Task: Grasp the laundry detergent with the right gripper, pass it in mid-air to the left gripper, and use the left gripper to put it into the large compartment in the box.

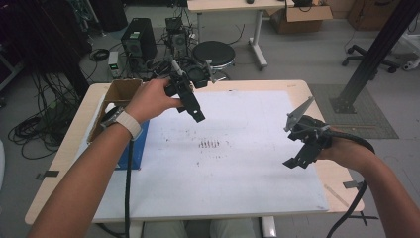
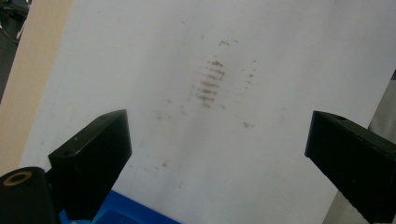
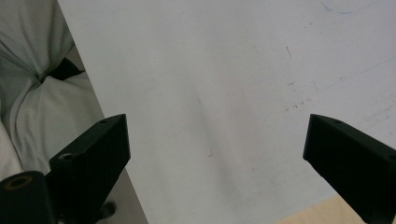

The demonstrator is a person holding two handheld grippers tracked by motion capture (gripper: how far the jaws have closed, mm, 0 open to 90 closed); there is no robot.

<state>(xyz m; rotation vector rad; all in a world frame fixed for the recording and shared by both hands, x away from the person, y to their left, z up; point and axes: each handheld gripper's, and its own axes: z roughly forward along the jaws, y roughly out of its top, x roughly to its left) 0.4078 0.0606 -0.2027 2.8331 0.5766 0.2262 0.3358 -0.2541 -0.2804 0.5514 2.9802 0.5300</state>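
Observation:
No task object is named. My left gripper (image 1: 191, 114) hangs over the far left part of the white sheet (image 1: 237, 163), held in a hand with a white wristband. Its jaws stand wide apart and open, with nothing between them (image 2: 217, 135); below them lie faint brown smudges (image 2: 211, 81). My right gripper (image 1: 296, 148) hovers near the sheet's right edge, a grey three-cornered plate (image 1: 299, 112) on top. It is also open and empty (image 3: 215, 135), over bare white sheet (image 3: 224, 70).
An open cardboard box (image 1: 118, 94) stands at the table's far left corner, with a blue flat object (image 1: 136, 148) in front of it. Bare wooden table edge (image 1: 341, 191) shows to the right. A stool (image 1: 214, 52), computers and cables lie beyond the table.

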